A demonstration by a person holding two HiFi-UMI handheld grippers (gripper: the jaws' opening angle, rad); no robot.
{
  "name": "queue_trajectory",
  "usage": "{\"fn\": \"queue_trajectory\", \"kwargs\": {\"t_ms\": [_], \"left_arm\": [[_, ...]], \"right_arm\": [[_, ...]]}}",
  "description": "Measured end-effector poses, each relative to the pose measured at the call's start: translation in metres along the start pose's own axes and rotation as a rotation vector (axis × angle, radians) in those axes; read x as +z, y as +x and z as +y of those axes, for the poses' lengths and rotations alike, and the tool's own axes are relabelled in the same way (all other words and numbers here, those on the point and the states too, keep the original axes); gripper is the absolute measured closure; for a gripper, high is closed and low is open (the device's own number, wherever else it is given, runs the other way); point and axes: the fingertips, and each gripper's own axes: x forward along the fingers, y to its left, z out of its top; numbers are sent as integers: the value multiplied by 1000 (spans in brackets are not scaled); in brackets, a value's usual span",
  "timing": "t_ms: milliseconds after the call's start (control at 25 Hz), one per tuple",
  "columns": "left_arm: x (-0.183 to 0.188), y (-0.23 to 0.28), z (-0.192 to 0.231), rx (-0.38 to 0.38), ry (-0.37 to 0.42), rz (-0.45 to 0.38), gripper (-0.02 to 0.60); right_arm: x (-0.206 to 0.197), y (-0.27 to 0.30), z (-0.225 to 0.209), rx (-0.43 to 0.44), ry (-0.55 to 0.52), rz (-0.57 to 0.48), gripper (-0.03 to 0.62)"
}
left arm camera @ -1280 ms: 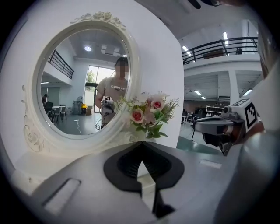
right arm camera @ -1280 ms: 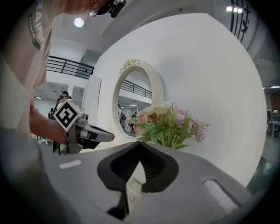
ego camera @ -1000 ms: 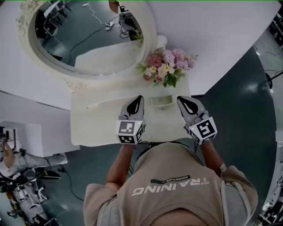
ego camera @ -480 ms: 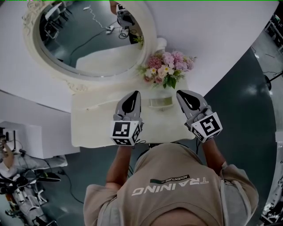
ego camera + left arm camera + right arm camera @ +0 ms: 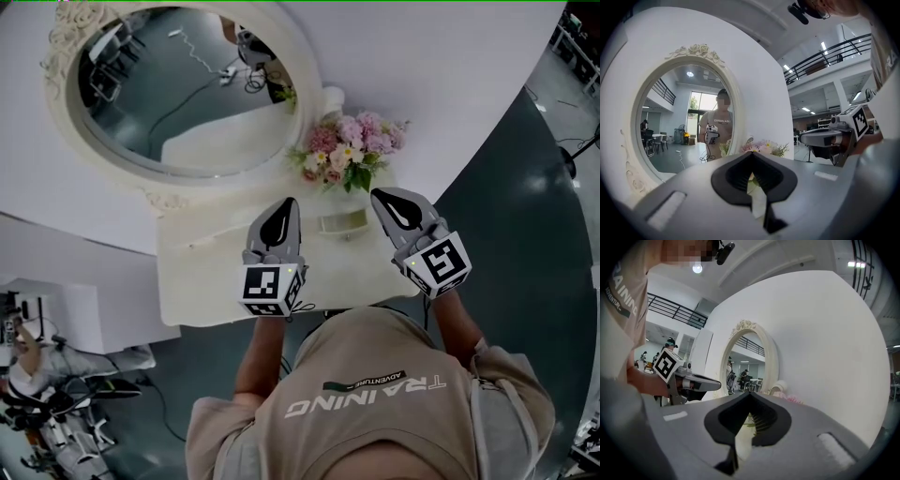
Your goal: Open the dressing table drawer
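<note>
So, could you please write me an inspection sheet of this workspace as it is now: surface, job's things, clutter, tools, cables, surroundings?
Surface: cream table top, with things only along its back.
Job's things: drawer not in view from above; whether it is open cannot be told.
Clutter: flowers and a small tray at the back; oval mirror behind them.
Tools: left tool and right tool are over the table, both shut, nothing between the jaws.
Cables: a white cable on the floor, seen in the mirror.
Surroundings: white wall, dark floor, equipment at lower left.
</note>
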Motion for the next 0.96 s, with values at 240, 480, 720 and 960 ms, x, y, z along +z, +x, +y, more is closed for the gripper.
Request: {"fn": "queue_trajectory", "kwargs": {"t_ms": [240, 480, 720, 960], "left_arm": [[-7, 5, -1, -20, -18, 23, 563], [-18, 10, 3, -29, -29, 48, 563], [-18, 13, 8, -29, -40, 52, 563], [-26, 20, 13, -48, -44, 69, 563]], "right_arm": [[-4, 4, 0, 7, 6, 13, 592], [-9, 11, -2, 4, 9, 16, 592], [-13, 17, -3, 9, 24, 17, 592], [-15, 26, -2, 9, 25, 5, 592]]}}
